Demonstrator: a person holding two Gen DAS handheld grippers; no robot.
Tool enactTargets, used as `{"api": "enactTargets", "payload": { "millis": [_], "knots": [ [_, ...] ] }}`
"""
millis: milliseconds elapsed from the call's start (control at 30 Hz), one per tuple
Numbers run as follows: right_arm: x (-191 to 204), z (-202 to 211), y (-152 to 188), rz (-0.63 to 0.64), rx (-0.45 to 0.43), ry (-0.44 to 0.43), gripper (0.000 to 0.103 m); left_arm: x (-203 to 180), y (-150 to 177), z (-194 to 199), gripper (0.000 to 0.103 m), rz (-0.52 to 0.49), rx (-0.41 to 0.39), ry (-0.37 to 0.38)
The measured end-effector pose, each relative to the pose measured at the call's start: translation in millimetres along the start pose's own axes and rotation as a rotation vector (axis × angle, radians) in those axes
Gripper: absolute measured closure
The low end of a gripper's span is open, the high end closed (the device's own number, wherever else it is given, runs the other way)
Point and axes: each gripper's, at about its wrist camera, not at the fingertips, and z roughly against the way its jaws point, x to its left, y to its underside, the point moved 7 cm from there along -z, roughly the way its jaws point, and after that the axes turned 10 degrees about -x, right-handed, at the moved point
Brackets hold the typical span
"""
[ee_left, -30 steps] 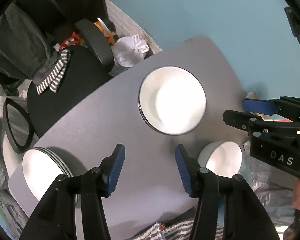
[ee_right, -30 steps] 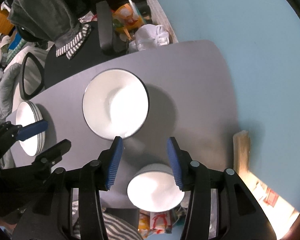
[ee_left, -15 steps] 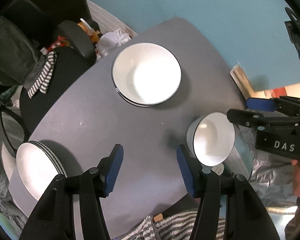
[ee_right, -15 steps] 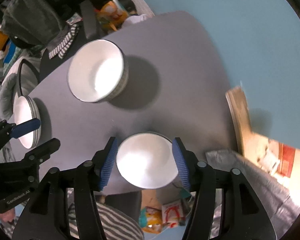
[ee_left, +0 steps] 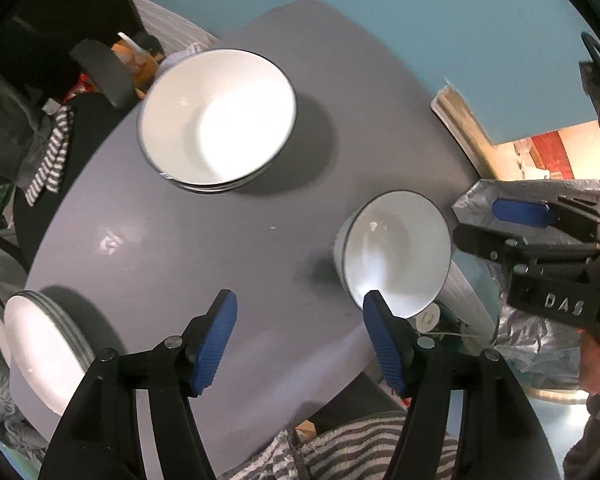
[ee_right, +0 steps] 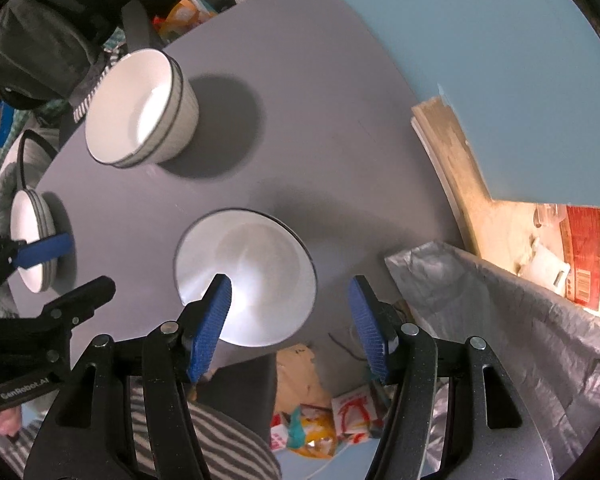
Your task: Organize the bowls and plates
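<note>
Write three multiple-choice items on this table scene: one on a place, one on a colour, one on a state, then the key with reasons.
1. Where does the single bowl stand?
A. at the table's near edge
B. at the table's far edge
C. on the plates

2. What colour is the table?
A. white
B. grey
C. red

3. What state is the right claw in?
A. shut on the bowl
B. shut on a plate
C. open, holding nothing

Key:
1 A: the bowl sits by the edge nearest the claws, apart from the bowl stack and the plates.
2 B: the top is plain grey under the white dishes.
3 C: its pads stand wide, above the bowl, pressing on nothing.
</note>
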Motion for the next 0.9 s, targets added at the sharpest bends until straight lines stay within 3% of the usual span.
{"api": "enactTargets", "payload": {
  "millis": [133, 533, 900],
  "knots": [
    [-8.8, -11.1, 10.3, 0.013, 0.004, 0.029, 0.042, -7.4, 1.3, -13.3, 0.033, -0.002, 0.025, 0.003],
    [-22.3, -58.1, 27.0, -0.049, 0.020, -0.028, 0.042, -6.2, 5.7, -48.6, 0.033, 0.039, 0.044, -0.032],
    [-37.5, -75.5, 29.9, -0.098, -0.008, -0.040, 0.042, 0.3, 6.6, -71.1, 0.033, 0.089, 0.057, -0.040]
  ]
}}
